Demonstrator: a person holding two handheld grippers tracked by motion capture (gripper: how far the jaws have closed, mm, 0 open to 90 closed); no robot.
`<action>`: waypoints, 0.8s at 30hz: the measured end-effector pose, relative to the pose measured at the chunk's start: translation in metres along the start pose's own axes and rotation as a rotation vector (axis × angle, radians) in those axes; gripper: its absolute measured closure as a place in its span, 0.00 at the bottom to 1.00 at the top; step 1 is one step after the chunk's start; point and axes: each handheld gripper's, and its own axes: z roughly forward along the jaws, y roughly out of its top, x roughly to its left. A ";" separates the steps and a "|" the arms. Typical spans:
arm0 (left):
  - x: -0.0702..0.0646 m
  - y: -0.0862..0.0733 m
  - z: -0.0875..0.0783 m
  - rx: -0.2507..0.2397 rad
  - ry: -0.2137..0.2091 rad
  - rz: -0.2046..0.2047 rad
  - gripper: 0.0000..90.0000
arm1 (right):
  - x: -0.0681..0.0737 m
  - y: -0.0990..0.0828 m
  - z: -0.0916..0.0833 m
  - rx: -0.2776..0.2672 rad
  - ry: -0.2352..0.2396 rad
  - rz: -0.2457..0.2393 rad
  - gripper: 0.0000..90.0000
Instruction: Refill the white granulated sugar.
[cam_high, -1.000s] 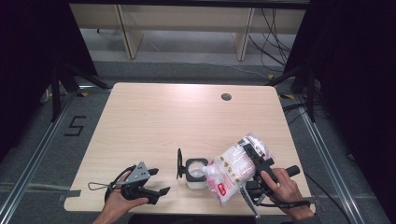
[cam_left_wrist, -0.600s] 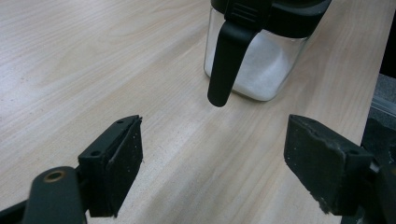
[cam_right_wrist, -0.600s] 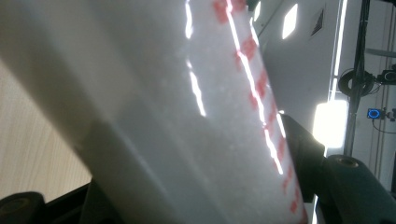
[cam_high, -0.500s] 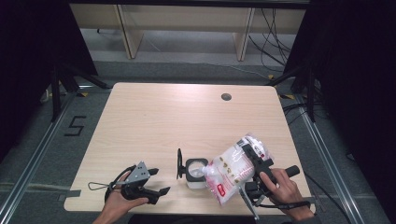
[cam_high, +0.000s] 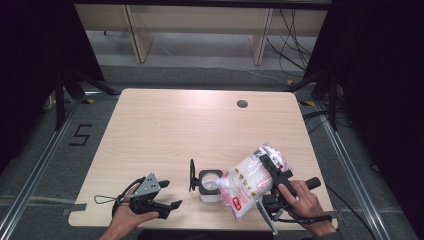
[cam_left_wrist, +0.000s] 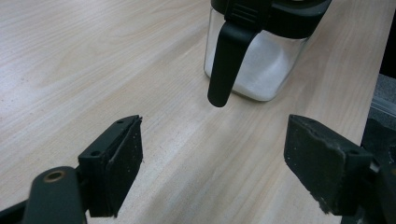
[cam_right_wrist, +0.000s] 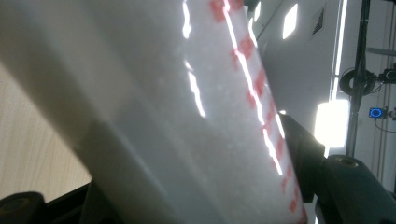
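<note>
A clear plastic bag (cam_high: 248, 186) of white granules, printed with red marks, is tilted over a small glass jar (cam_high: 209, 186) near the front edge of the wooden table (cam_high: 200, 130), its lower end over the jar's open mouth and its upper end raised toward the right. The right gripper (cam_high: 267, 167) is clenched around the bag's upper part, with the person's right hand (cam_high: 300, 200) behind it near the table's front right corner; in the right gripper view the bag's white bulk (cam_right_wrist: 187, 116), edged with a red stripe, sits between the two black jaws and presses against them. The jar is square-sided with a black collar, partly filled with white granules, and its black lid (cam_high: 192, 175) stands flipped up on the jar's left side. In the left gripper view the jar (cam_left_wrist: 261, 60) stands just ahead, with a black latch lever (cam_left_wrist: 226, 65) hanging down its front. The left gripper (cam_high: 167, 197) rests low at the table's front left, held by the left hand (cam_high: 127, 212), its jaws spread wide and released with nothing but bare tabletop between them; it points toward the jar, near it but apart. A dark round cable hole (cam_high: 242, 104) sits near the table's far edge.
</note>
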 end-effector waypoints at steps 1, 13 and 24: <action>0.001 0.000 0.000 -0.001 -0.005 0.006 0.21 | -0.002 0.000 0.000 -0.015 -0.007 -0.023 0.49; 0.001 0.001 -0.001 0.001 -0.006 0.025 0.21 | 0.000 -0.008 0.002 -0.045 0.060 0.124 0.49; 0.001 0.001 -0.001 -0.013 -0.010 0.020 0.22 | 0.013 -0.010 0.006 -0.079 0.128 0.256 0.50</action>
